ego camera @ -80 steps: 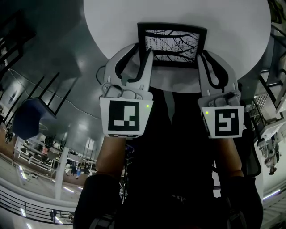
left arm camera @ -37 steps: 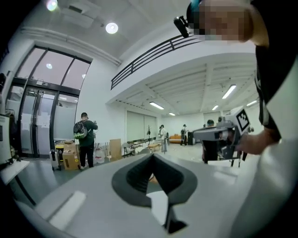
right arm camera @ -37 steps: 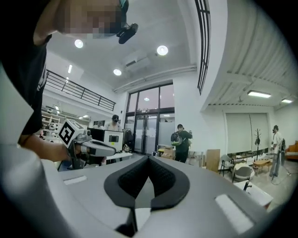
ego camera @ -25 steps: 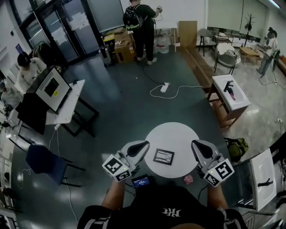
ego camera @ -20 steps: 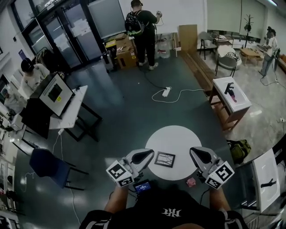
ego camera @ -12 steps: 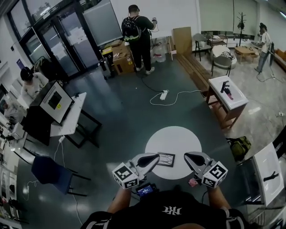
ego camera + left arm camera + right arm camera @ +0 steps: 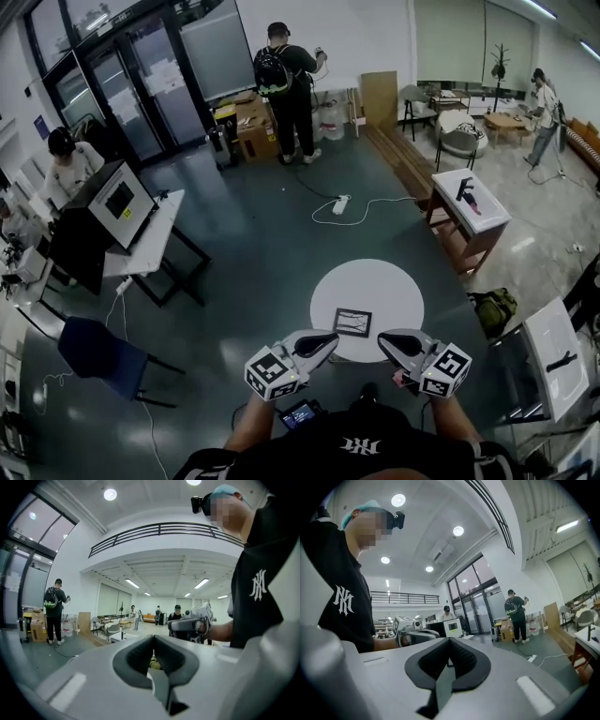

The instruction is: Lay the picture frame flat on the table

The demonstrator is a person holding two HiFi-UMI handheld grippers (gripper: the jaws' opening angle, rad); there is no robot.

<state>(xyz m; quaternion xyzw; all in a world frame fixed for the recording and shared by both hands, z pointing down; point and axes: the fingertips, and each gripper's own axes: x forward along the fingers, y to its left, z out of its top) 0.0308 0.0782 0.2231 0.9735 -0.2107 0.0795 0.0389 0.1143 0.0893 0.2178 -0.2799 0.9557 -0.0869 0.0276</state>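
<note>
Head view: black rectangular picture frame (image 7: 352,322) lies flat on the round white table (image 7: 375,281), on its near half, with nothing touching it. Left gripper (image 7: 328,339) and right gripper (image 7: 385,339) hover at the table's near edge, tips turned toward each other, the frame just beyond the gap between them. Both gripper views: jaws closed tip to tip, nothing held.

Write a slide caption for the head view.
Black picture frame flat on round white table; left gripper and right gripper shut, empty.
</note>
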